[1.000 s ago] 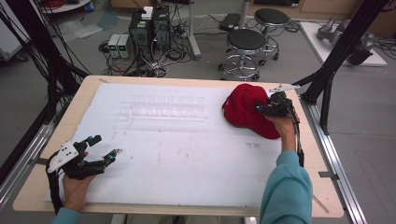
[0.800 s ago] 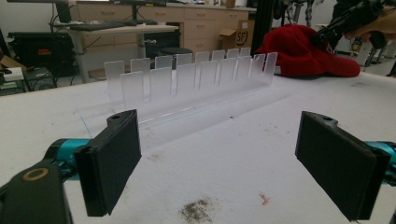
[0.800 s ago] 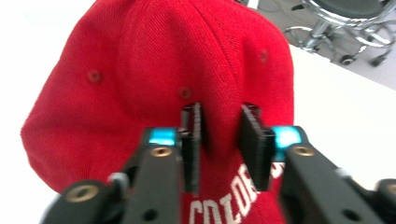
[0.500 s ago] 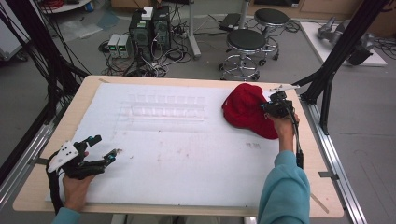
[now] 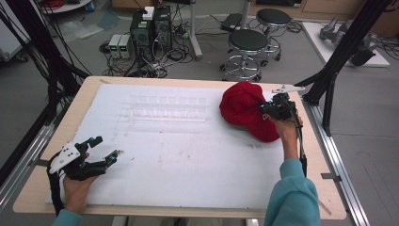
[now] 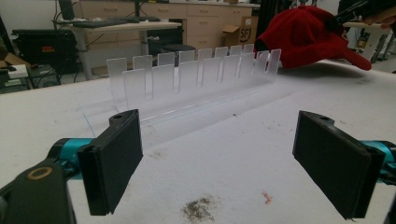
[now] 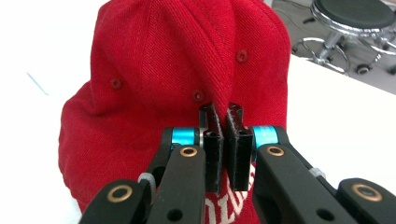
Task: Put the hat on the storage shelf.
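the right gripper [image 7: 223, 140] has its two black jaws pressed together on a fold of fabric at the front of the red cap [image 7: 177, 60], just above the white lettering on the crown. in the high view this gripper [image 5: 277, 107] sits at the far right of the table, held by the person's right hand [image 5: 288, 128], with a teal sleeve [image 5: 291, 197] trailing toward the near edge. the red cap [image 5: 244, 108] lies on the white mat [image 5: 179, 160] at its right side, the brim pointing toward the near right.

the left gripper [image 6: 219, 154] has its jaws wide apart, with nothing between them, hovering low over the white mat. in the high view it [image 5: 101, 153] rests at the near left corner, held by the left hand [image 5: 77, 188].

a clear slotted acrylic rack [image 5: 164, 108] stands on the far middle of the mat, just left of the cap and well apart from the left gripper. the mat covers a wooden table [image 5: 329, 155]. two stools [image 5: 249, 47] stand on the floor beyond.
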A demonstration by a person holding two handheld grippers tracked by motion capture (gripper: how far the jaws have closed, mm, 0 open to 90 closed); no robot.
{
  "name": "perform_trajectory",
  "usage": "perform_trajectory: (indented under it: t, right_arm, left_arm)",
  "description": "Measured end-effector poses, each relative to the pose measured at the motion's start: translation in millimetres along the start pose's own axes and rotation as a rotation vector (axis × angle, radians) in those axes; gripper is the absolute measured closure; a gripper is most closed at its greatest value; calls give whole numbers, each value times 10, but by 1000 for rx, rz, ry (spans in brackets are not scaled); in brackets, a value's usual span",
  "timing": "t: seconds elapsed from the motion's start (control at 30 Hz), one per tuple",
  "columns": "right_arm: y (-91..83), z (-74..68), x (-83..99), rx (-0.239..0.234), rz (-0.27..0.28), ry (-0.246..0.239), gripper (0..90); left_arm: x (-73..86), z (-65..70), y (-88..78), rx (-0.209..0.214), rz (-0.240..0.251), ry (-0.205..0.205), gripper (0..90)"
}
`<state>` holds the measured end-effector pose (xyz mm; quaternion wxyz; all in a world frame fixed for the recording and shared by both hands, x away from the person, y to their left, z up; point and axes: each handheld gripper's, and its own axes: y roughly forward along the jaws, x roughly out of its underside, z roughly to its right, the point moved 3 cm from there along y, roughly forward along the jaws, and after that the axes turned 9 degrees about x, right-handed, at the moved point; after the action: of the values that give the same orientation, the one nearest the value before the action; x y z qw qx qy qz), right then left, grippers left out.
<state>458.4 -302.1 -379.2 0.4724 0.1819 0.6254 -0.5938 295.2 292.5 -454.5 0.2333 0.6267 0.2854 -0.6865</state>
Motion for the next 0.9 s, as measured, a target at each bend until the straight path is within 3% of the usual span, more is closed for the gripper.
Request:
perform_trajectory:
  t: [0.13,0.4,0.73,0.9]
  right_arm:
    - [-130,-56,-54,-11,46,-11,869]
    - [-426,-216,-147,-66,146,25,869]
    - [-735,-614,-306,-137,249,29,869]
    - [-844,-874,-385,-169,281,2,869]
  left_arm:
    - [-1,-8,3,-11,-3,-10,160]
    - [-2,-47,-8,-6,9,-53,153]
    - [-10,-50,-7,-2,-6,-60,154]
    - [-81,-15,-9,29,-16,-57,154]
